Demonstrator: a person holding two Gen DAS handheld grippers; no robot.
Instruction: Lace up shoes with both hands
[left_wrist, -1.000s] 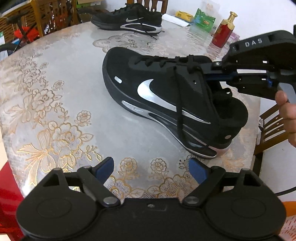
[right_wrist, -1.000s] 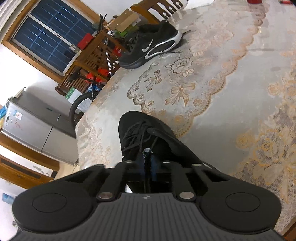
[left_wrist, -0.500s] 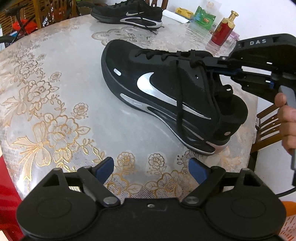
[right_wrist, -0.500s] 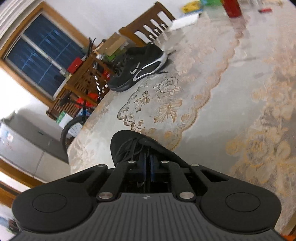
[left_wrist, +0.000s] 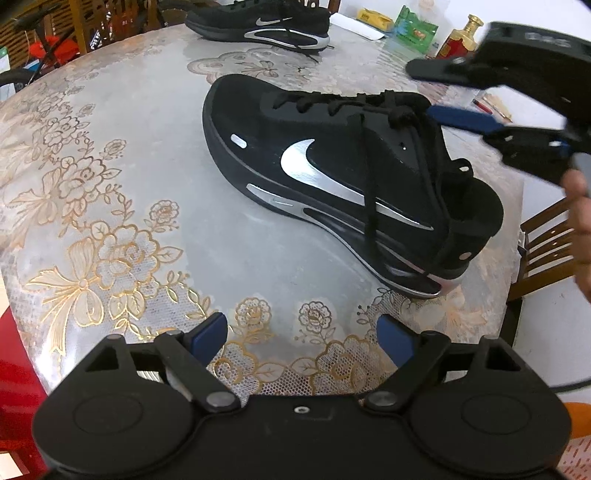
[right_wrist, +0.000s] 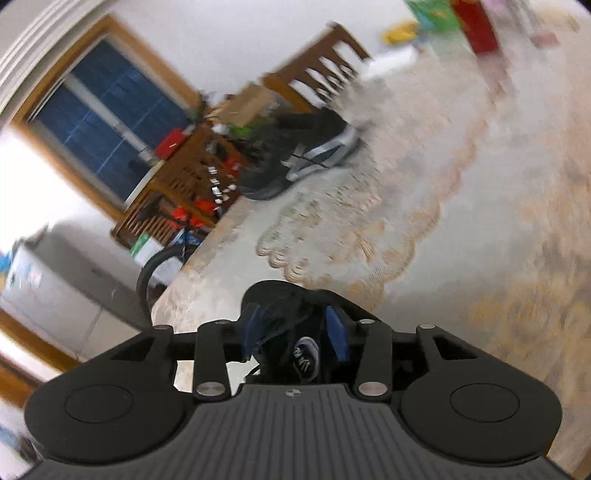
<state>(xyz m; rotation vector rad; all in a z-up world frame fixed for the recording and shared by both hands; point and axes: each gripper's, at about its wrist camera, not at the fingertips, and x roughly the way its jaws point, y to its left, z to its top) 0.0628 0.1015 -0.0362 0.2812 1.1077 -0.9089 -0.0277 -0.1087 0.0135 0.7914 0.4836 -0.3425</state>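
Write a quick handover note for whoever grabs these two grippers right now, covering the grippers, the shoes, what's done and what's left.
Left gripper: open, empty, low over the near table edge, short of the near shoe.
Right gripper: jaws opening at the top of the near shoe's lacing; lace not clamped.
Near shoe: on its sole, toe pointing away. Laces cross the eyelets; a loose lace end hangs down the side over the silver logo.
Second shoe: at the far table edge, not being handled.
Done: lacing looks threaded. Left: probably pick up the loose ends and tie them; no knot is visible.
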